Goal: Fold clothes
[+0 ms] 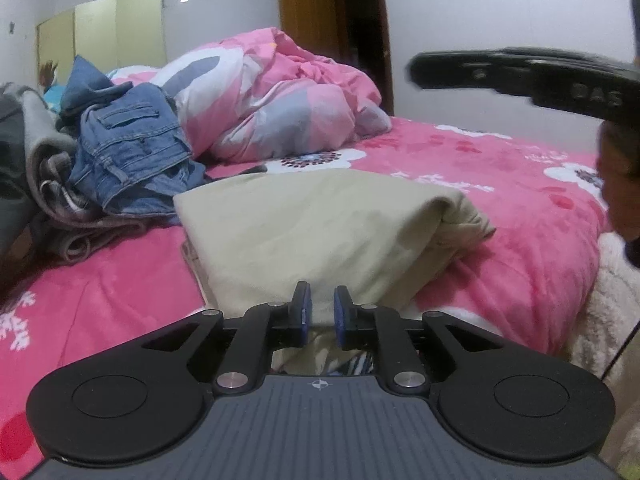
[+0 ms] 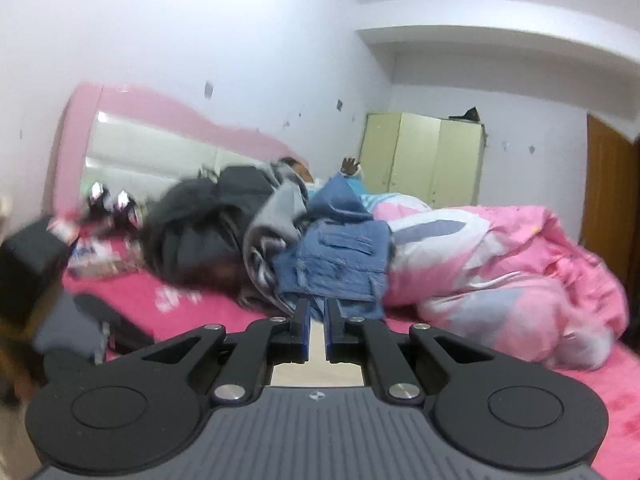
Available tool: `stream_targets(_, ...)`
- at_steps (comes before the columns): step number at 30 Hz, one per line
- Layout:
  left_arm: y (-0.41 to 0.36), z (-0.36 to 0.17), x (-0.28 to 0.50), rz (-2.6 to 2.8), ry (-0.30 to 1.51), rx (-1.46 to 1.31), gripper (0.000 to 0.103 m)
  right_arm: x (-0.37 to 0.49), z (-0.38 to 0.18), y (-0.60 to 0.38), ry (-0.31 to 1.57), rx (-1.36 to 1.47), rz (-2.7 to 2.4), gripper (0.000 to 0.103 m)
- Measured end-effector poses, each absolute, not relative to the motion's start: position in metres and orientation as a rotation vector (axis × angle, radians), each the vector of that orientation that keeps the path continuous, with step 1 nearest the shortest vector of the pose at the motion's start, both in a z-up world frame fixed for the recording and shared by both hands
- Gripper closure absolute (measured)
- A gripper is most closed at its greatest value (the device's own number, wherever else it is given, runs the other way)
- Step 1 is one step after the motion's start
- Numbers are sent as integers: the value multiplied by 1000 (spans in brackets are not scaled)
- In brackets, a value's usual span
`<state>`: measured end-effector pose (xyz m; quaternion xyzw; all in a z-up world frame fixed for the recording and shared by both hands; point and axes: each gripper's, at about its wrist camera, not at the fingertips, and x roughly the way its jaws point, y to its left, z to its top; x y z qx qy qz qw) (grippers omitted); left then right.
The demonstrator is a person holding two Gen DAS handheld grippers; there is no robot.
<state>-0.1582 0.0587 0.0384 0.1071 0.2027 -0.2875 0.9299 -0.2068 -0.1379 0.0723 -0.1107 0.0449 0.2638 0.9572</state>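
We judge a fold of the beige garment point(image 1: 316, 224) underway: L gripper point(image 1: 320, 312) jaws slightly apart, pads clear of cloth, R gripper point(image 2: 318, 330) near-closed w/ beige cloth between its pads; next, we'd carry that edge across & flatten.

Bedroom, as recorded: plain white walls point(image 2: 200, 40) rose far ahead of the gripper; pale-yellow three-door wardrobe point(image 2: 424, 160) stood ahead-right against them; brown wooden door point(image 1: 304, 4) beyond; pink curved padded headboard point(image 2: 120, 104) ahead-left; pink floral bedsheet point(image 1: 520, 184) below.

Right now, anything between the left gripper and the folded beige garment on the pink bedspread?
Nothing visible: the left gripper sits right at the near edge of the folded beige garment, no object between.
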Motion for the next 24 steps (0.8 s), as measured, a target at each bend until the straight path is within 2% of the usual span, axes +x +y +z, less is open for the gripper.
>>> stream_targets(2, 59, 38, -157, -584, 415, 211, 89, -195, 59, -130, 139, -232, 562, 96)
stream_targets(4, 59, 36, -156, -584, 416, 210, 88, -178, 24, -124, 309, -280, 562, 96)
stream_targets(7, 59, 31, -154, -589, 423, 214, 88, -183, -4, -124, 275, -321, 531, 97)
stream_targets(13, 61, 39, -157, -585, 425, 188, 88, -185, 0, -118, 290, -351, 505, 96)
stream_targets(20, 66, 64, -162, -594, 355, 136, 78, -183, -5, -119, 291, -287, 486, 96)
stream_targets(24, 57, 48, -146, -574, 411, 150, 74, -185, -5, -119, 288, -277, 473, 96)
